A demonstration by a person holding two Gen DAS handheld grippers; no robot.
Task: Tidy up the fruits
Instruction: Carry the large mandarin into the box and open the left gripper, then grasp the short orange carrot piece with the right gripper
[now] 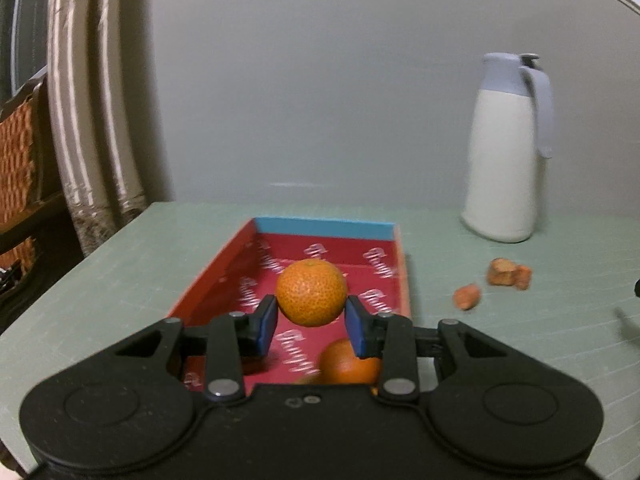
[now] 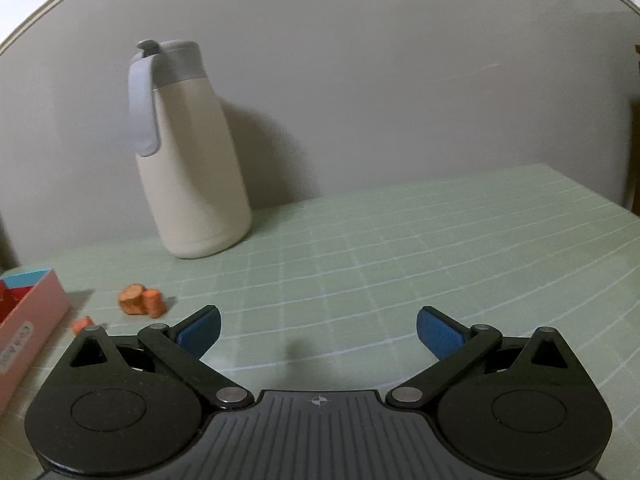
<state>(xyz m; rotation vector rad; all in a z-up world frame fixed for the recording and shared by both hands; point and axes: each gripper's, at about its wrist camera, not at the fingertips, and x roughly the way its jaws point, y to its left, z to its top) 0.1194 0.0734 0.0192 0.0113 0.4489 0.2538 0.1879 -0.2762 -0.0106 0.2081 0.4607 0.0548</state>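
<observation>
My left gripper (image 1: 311, 320) is shut on an orange tangerine (image 1: 311, 292) and holds it above a red tray (image 1: 216, 276) with a blue far wall. A second tangerine (image 1: 344, 364) lies in the tray's near right part, partly hidden by the gripper. My right gripper (image 2: 318, 330) is open and empty over the green table. The tray's pink outer wall (image 2: 32, 320) shows at the far left of the right wrist view.
A white jug (image 1: 506, 152) with a grey lid and handle stands at the back by the wall; it also shows in the right wrist view (image 2: 192, 168). Small orange peel pieces (image 1: 508, 274) (image 2: 140, 300) lie on the green gridded table (image 2: 400, 248). Curtains (image 1: 92, 120) hang at left.
</observation>
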